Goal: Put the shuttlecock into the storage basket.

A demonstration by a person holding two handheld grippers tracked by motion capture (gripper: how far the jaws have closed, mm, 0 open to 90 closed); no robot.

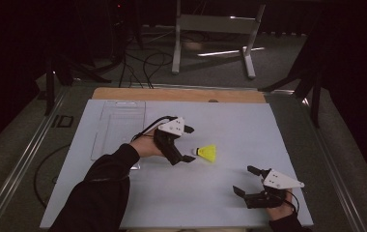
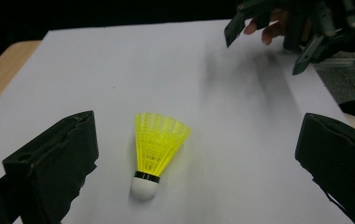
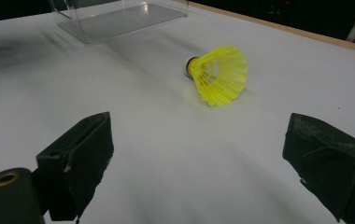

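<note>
Right now your left gripper [image 1: 187, 155] sits just beside the shuttlecock [image 1: 207, 152], jaws spread wide and holding nothing; in the left gripper view the shuttlecock [image 2: 156, 151] lies between the two jaws, cork end toward the camera, skirt fanning away. It lies on its side on the white mat [image 1: 230, 121] near the middle, not touching either jaw. Your right gripper [image 1: 248, 184] rests near the mat's front right corner, well apart, also spread wide and holding nothing; its view shows the shuttlecock [image 3: 218, 74] from the skirt side, with the clear tray [image 3: 115, 16] beyond. Judging by looks, the thing is very light and will skid or roll if one jaw nudges it first. The yellow mesh skirt looks thin and springy, so a hard squeeze there would likely crumple it. The white cork tip [image 2: 144, 187] and the dark band above it look firm, so take hold there, or low on the skirt where it's narrow. Close evenly and gently so both jaws meet it together.
</note>
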